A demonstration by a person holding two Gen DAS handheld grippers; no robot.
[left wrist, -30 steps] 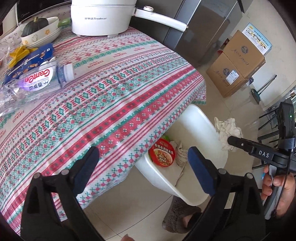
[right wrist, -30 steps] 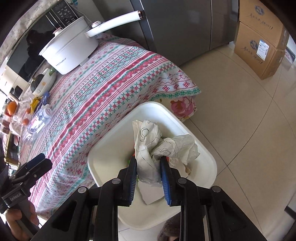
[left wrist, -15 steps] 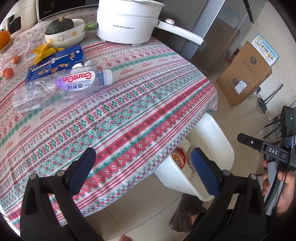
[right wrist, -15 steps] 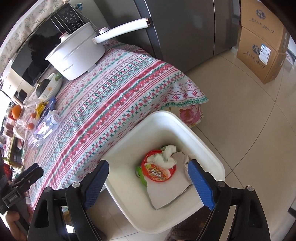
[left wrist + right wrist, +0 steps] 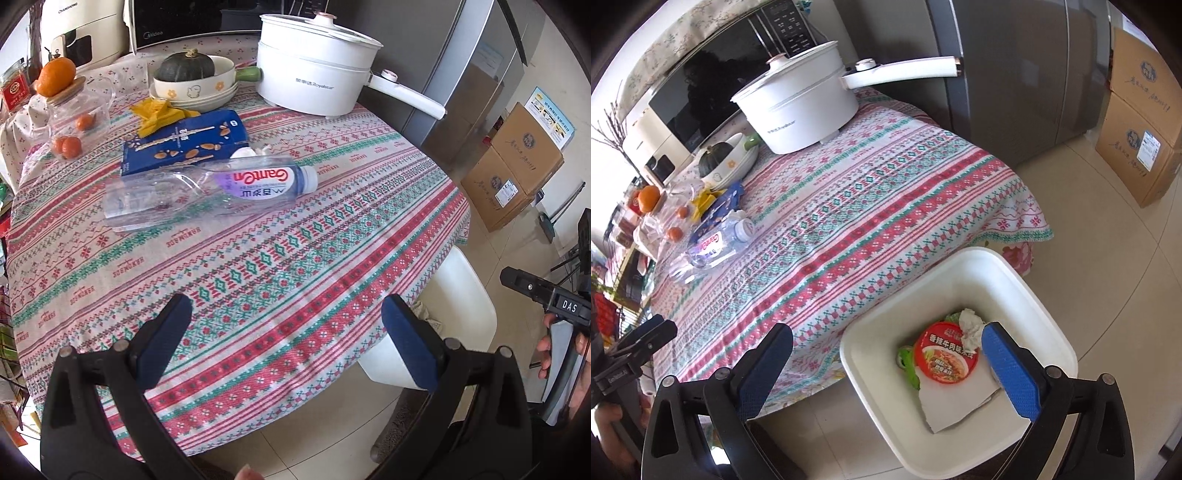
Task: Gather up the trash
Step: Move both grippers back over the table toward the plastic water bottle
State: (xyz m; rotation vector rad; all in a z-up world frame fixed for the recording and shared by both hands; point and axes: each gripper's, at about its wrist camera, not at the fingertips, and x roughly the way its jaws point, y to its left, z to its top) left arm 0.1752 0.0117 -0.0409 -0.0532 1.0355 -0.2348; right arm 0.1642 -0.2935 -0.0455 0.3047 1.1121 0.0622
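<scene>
the left tool (image 5: pixel 284 332) is spread wide over the worktop (image 5: pixel 332 229), empty. the right tool (image 5: pixel 886 360), jaws just opened, gapes empty above the one white bin (image 5: pixel 1049 310) by the worktop's corner. one clear bottle (image 5: pixel 207 192) and one blue carton (image 5: pixel 181 144) lie near the worktop's far left edge.

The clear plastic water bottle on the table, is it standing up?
No, the clear plastic water bottle lies on its side on the patterned tablecloth, its white cap pointing right in the left wrist view.
</scene>
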